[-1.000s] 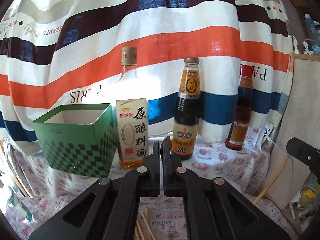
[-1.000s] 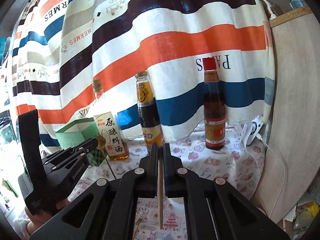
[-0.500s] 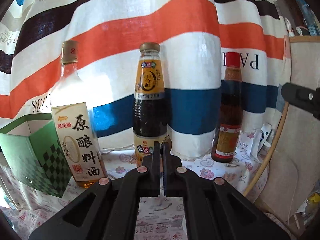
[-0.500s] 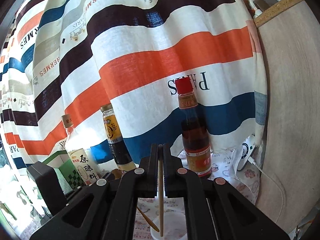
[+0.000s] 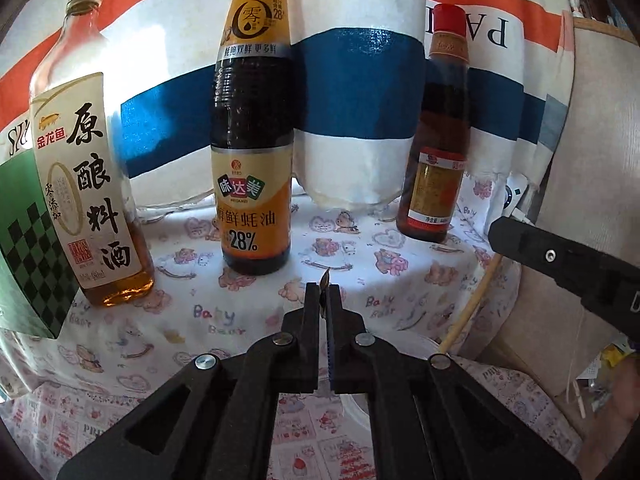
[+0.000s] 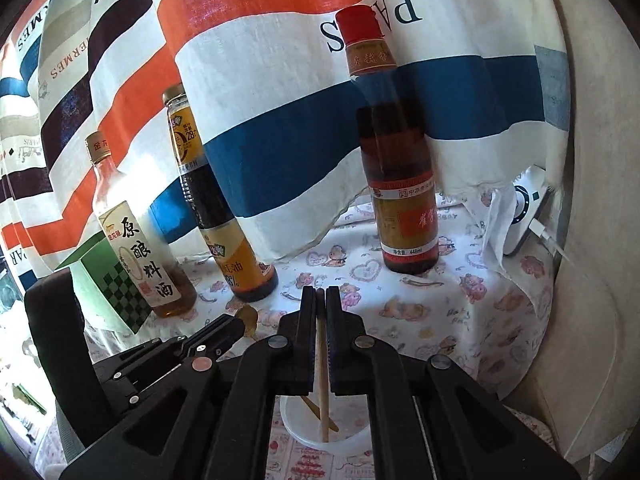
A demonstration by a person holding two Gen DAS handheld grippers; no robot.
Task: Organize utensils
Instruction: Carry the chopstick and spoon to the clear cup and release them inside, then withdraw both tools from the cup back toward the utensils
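My left gripper (image 5: 324, 292) is shut on a thin brownish spoon (image 5: 324, 280), seen edge-on, its tip poking out past the fingertips. In the right wrist view the spoon's golden bowl (image 6: 247, 318) sticks out of the left gripper (image 6: 236, 328) at lower left. My right gripper (image 6: 320, 292) is shut on a wooden chopstick (image 6: 322, 360), which hangs down into a white cup (image 6: 292, 428) below the jaws. Another stick (image 6: 310, 404) leans inside the cup. In the left wrist view the right gripper (image 5: 500, 236) comes in from the right, with the chopstick (image 5: 472, 300) slanting down to the cup's rim (image 5: 404, 346).
Three bottles stand along the striped curtain: a cooking wine bottle (image 5: 88, 184), a dark sauce bottle (image 5: 254, 140) and a red-capped bottle (image 5: 440, 140). A green checkered box (image 5: 28, 260) is at far left. A white device with a cable (image 6: 524, 208) sits by the beige panel at right.
Both grippers have moved forward and down towards the bottles, which now look much larger. The chopstick's lower end now hangs inside the white cup. Both stay shut.
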